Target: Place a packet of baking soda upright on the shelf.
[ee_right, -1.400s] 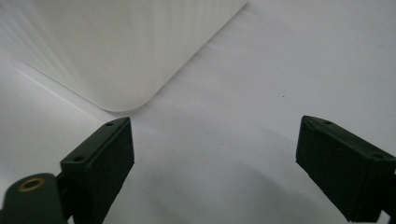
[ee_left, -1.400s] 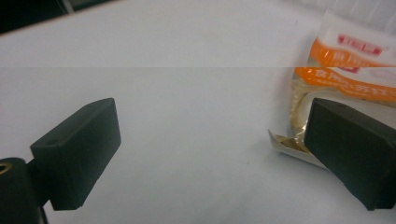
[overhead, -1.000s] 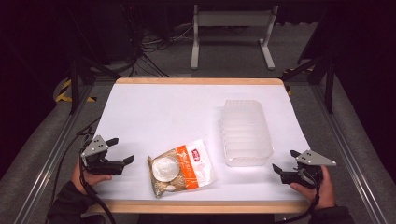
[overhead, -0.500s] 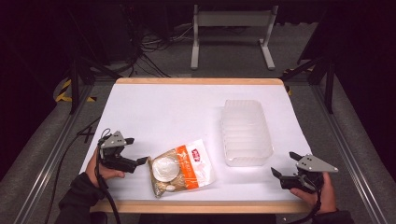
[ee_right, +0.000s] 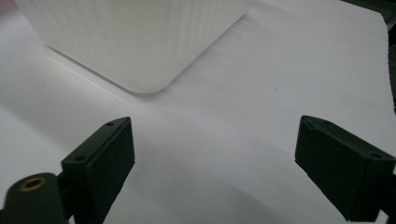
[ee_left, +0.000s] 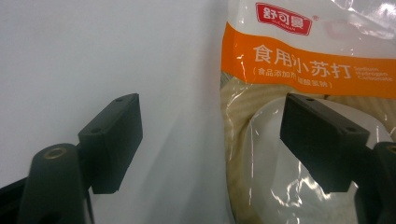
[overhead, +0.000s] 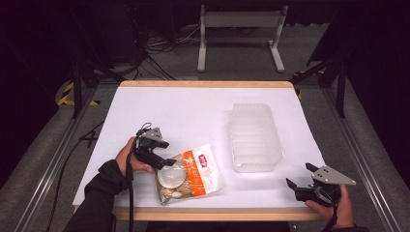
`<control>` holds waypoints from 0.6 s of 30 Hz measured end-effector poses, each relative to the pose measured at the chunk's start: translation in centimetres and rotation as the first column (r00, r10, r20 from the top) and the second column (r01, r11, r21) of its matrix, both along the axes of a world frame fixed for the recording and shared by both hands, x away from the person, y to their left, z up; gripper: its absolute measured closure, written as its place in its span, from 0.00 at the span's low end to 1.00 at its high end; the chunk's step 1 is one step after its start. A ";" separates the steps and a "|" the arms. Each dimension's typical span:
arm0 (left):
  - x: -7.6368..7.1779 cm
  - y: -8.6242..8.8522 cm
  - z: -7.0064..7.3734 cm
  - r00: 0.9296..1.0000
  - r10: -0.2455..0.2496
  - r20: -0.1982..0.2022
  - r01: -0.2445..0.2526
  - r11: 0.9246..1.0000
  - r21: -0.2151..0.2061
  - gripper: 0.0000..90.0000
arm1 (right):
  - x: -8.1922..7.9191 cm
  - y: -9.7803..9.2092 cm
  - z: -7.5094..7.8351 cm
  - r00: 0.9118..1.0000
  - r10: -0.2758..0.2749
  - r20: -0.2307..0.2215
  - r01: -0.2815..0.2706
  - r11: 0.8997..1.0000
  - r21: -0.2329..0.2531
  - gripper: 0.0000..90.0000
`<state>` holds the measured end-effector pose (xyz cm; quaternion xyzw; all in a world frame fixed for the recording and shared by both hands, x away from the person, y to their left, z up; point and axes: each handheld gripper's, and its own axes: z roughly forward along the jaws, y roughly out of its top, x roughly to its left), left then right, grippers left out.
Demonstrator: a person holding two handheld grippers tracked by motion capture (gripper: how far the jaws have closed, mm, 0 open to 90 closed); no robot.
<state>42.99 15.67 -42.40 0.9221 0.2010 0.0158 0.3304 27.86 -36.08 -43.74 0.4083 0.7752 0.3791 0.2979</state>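
Pouch: orange-and-clear plastic pouch of pale powder (overhead: 188,171), red logo patch and white printed characters on its orange band, lying flat on the white table (overhead: 193,116).
Pouch contents: whitish powder, pale grainy fill at its near end; a round white shape shows through the clear film.
Left tongs (overhead: 167,162): open, jaws spread wide; one jaw over the pouch's clear part, the other over bare table beside the pouch's edge. Whether a jaw touches the film cannot be told.
Tub: translucent white ribbed plastic tub (overhead: 255,137), ahead of the right tongs, well apart from them; its inside looks bare.
Right tongs (overhead: 296,187): open, over bare table, holding nothing.
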 end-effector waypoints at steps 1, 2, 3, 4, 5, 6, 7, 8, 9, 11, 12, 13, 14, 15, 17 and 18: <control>0.0 0.0 0.0 1.000 0.000 0.000 0.000 1.000 0.000 0.26 | 0.0 -0.1 0.0 1.000 -0.002 0.000 0.002 1.000 0.001 0.14; 0.4 -0.8 -0.2 0.999 -0.037 -0.022 0.037 0.999 -0.003 0.25 | -0.1 -0.1 -0.1 1.000 -0.006 -0.003 0.006 1.000 0.001 0.14; 0.4 -0.8 -0.2 0.999 -0.037 -0.022 0.037 0.999 -0.003 0.25 | -0.1 -0.1 -0.1 1.000 -0.006 -0.003 0.006 1.000 0.001 0.14; 0.8 -1.2 -0.3 0.998 -0.039 -0.046 0.039 0.999 0.007 0.25 | -0.1 -0.1 -0.1 1.000 -0.005 -0.002 0.005 1.000 -0.001 0.14; 1.0 -1.6 -0.3 0.997 -0.052 -0.048 0.053 0.998 0.018 0.25 | -0.2 -0.1 -0.1 1.000 -0.006 -0.004 0.006 1.000 -0.005 0.14; 1.1 -1.9 -0.3 0.997 -0.058 -0.049 0.059 0.998 0.014 0.25 | -0.3 -0.1 -0.2 1.000 -0.006 -0.004 0.006 1.000 -0.009 0.14; 1.3 -2.2 -0.2 0.997 -0.063 -0.048 0.064 0.998 0.015 0.25 | -0.3 0.0 -0.2 1.000 -0.008 -0.007 0.007 1.000 -0.009 0.14; 1.5 -2.6 -0.2 0.996 -0.074 -0.056 0.075 0.997 0.016 0.25 | -0.4 0.0 -0.2 1.000 -0.006 -0.006 0.006 1.000 -0.011 0.14; 1.6 -2.9 -0.1 0.995 -0.081 -0.061 0.082 0.997 0.014 0.25 | -0.4 0.0 -0.2 1.000 -0.007 -0.008 0.006 1.000 -0.012 0.14; 1.7 -3.8 -0.3 0.993 -0.101 -0.063 0.103 0.994 0.043 0.25 | -0.4 -0.1 -0.2 1.000 -0.006 -0.005 0.006 1.000 -0.012 0.14; 1.7 -4.1 -0.3 0.992 -0.108 -0.064 0.111 0.992 0.052 0.25 | -0.4 -0.1 -0.2 1.000 -0.006 -0.006 0.006 1.000 -0.010 0.14; 1.8 -4.5 -0.3 0.992 -0.116 -0.055 0.119 0.990 0.071 0.25 | -0.4 -0.1 -0.2 1.000 -0.006 -0.006 0.006 1.000 -0.010 0.14; 1.9 -4.8 -0.3 0.992 -0.115 -0.056 0.120 0.990 0.078 0.25 | -0.4 -0.1 -0.3 1.000 -0.005 -0.004 0.005 1.000 -0.013 0.14; 2.0 -5.0 -0.3 0.991 -0.121 -0.063 0.125 0.990 0.068 0.25 | -0.4 -0.1 -0.3 1.000 -0.007 -0.007 0.006 1.000 -0.013 0.14; 2.2 -5.5 -0.4 0.989 -0.131 -0.069 0.136 0.989 0.065 0.25 | -0.3 -0.1 -0.3 1.000 -0.005 -0.005 0.005 1.000 -0.014 0.14; 2.2 -5.8 -0.4 0.988 -0.135 -0.076 0.141 0.988 0.071 0.25 | -0.3 -0.1 -0.3 1.000 -0.005 -0.005 0.005 1.000 -0.014 0.14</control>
